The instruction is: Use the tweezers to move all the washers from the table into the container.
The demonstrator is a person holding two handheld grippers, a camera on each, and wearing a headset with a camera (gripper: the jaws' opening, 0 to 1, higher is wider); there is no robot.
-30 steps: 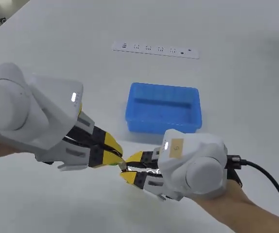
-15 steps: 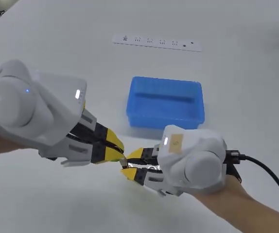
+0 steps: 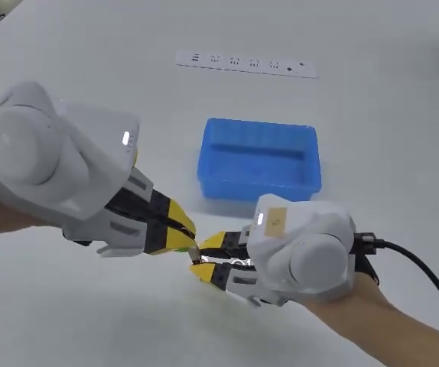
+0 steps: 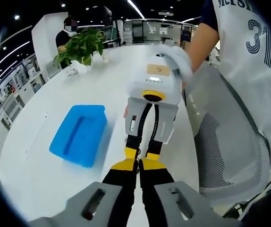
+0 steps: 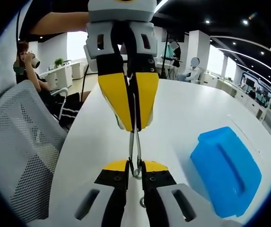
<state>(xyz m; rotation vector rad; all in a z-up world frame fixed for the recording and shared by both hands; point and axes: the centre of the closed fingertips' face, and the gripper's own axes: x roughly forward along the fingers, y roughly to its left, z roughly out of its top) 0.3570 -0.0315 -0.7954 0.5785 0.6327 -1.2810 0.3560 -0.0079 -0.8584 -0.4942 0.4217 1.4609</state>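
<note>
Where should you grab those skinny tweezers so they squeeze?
Probably midway along the tweezers, with one jaw on each arm, coming from the sides. They are two thin metal arms lying close together, stretched between the left gripper and the right gripper; pressing across both arms should pinch them shut. Which end carries the tips I cannot tell.

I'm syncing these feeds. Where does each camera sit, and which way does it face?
Head view: overhead, looking down at the blue plastic container, left gripper and right gripper, tip to tip; a forearm shows.
Left gripper view: on the left gripper, facing the right gripper; own jaws below.
Right gripper view: on the right gripper, facing the left gripper's metal tweezers; own jaws below.
Shared: all show the container.
</note>
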